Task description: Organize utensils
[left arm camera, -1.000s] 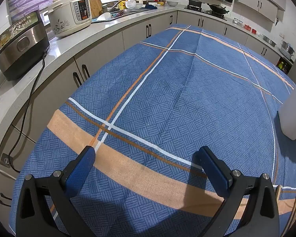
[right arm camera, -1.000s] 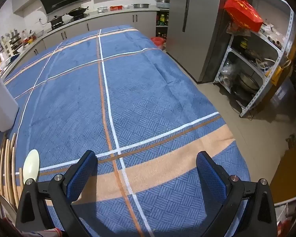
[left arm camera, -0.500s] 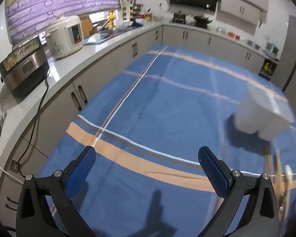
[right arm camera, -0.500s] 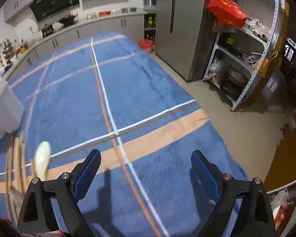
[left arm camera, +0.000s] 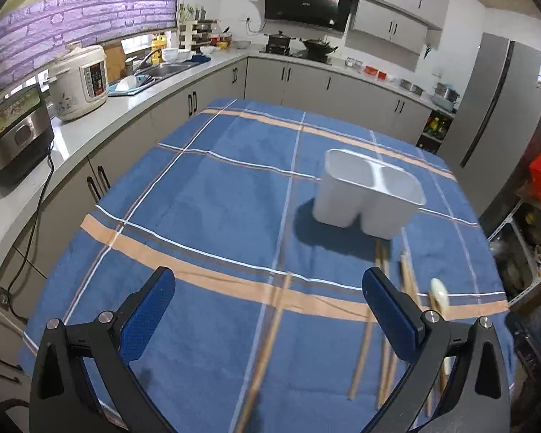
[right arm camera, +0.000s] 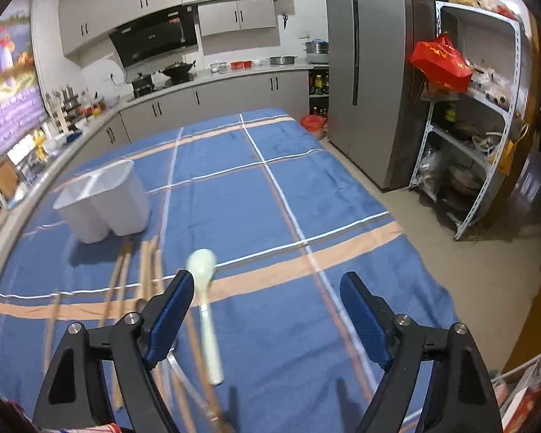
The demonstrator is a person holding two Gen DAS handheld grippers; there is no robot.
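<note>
A white two-compartment utensil holder [left arm camera: 369, 193] stands upright on the blue plaid tablecloth [left arm camera: 216, 195]; it also shows in the right wrist view [right arm camera: 102, 202]. Several wooden chopsticks [left arm camera: 366, 328] lie loose on the cloth in front of it, with one apart to the left [left arm camera: 270, 339]. A pale spoon [right arm camera: 205, 296] lies beside the chopsticks [right arm camera: 146, 270]; it shows at the right in the left wrist view [left arm camera: 438, 294]. My left gripper [left arm camera: 270, 314] is open and empty above the cloth. My right gripper [right arm camera: 267, 317] is open and empty, with the spoon near its left finger.
A counter with a rice cooker [left arm camera: 79, 81] and a black appliance [left arm camera: 16, 133] runs along the left. A grey fridge [right arm camera: 371, 72] and a metal shelf rack [right arm camera: 476, 122] with a red bag [right arm camera: 440, 63] stand right of the table.
Both grippers have risen and tilted back. The holder, chopsticks and spoon have come fully into both views. Both grippers stay open.
</note>
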